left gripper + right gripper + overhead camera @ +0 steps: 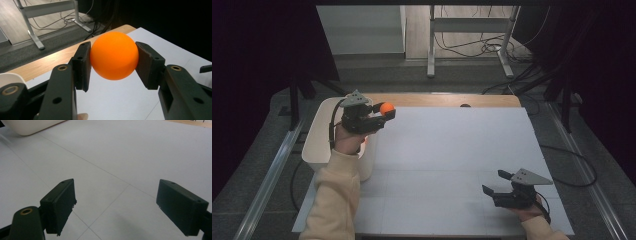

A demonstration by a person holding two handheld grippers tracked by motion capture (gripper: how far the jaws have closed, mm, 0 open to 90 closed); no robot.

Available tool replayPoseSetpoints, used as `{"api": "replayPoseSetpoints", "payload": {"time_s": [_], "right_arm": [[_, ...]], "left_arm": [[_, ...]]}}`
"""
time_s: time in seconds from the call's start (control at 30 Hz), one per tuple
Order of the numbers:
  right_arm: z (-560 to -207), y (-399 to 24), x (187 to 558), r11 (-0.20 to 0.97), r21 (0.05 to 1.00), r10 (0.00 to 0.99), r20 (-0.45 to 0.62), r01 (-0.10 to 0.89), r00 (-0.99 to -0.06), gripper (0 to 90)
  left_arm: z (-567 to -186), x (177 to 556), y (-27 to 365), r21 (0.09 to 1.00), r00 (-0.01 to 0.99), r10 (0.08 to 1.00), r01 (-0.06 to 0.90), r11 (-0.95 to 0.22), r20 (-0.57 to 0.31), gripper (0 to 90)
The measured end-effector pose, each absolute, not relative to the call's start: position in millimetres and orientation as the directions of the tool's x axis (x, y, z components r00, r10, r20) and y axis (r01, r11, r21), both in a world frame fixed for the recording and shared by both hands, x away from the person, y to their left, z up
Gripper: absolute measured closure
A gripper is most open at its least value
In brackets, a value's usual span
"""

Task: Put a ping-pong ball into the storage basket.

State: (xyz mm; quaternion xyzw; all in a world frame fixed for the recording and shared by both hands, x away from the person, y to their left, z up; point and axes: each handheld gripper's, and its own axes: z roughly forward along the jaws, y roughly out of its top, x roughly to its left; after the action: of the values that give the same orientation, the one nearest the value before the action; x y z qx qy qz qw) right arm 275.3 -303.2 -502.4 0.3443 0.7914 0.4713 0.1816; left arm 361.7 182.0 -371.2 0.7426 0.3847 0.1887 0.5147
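Observation:
An orange ball (386,108) is held in the air near the table's back left, with my left gripper (384,111) shut on it. In the left gripper view the ball (114,55) is pinched between the two black jaw pads, above the white table sheet. My right gripper (496,182) rests low at the front right of the sheet, open, with nothing between its fingers. In the right gripper view that gripper (116,206) has its jaws spread wide over bare white sheet.
A white bin (318,135) stands at the left edge of the table, under my left forearm; its corner (30,126) shows far off. The white sheet (452,150) covers the table. A wooden strip (447,100) runs along the back. Cables and a metal frame lie beyond.

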Motion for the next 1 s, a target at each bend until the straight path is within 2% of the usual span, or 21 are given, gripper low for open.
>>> {"api": "replayPoseSetpoints", "payload": {"time_s": [1.0], "right_arm": [[-502.4, -302.8, 274.8, 0.324, 0.87, 0.715, 0.033, 0.373, -0.698, 16.1]], "left_arm": [[-376.0, 362.7, 226.7, 0.905, 0.471, 0.876, 0.41, -0.109, -0.108, 50.0]]}}
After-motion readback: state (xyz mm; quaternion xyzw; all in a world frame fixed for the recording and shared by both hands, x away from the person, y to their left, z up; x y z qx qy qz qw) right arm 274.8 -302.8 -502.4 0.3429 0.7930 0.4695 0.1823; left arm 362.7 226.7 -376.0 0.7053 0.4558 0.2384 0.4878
